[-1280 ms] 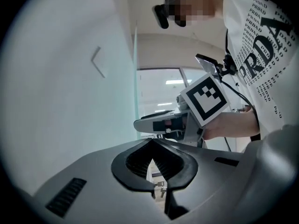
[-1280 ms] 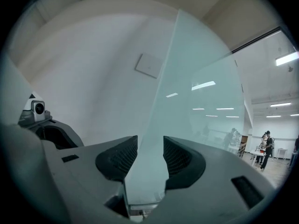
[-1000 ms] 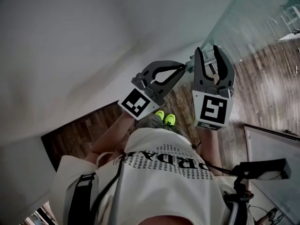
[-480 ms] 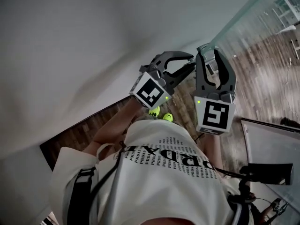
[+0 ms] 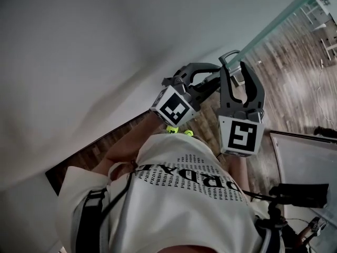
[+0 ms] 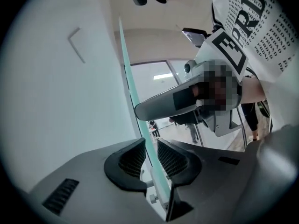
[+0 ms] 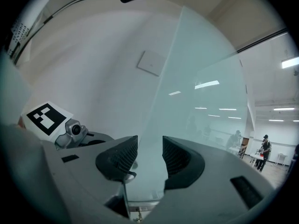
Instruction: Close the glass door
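The glass door point(image 5: 276, 20) shows as a greenish edge that runs down from the upper right. My right gripper point(image 5: 233, 62) has its two fingers around the lower end of that edge. In the right gripper view the pane point(image 7: 196, 78) fills the gap in the right gripper point(image 7: 150, 155), pressed by both pads. My left gripper point(image 5: 215, 77) reaches in from the left, just beside the right one. In the left gripper view the thin green glass edge point(image 6: 133, 97) passes through the left gripper point(image 6: 149, 155), and both pads are closed on it.
A white wall point(image 5: 95, 46) stands close on the left, with a small square plate point(image 7: 152, 62) on it. Below is dark wood floor point(image 5: 295, 73), the person's yellow-green shoes point(image 5: 176, 132) and a white panel point(image 5: 303, 157) at the lower right. Distant people point(image 7: 265, 146) show through the glass.
The left gripper, earlier shut on nothing and away from the glass, has moved to the door's edge and now has it between its pads. The right gripper has stayed on the glass.
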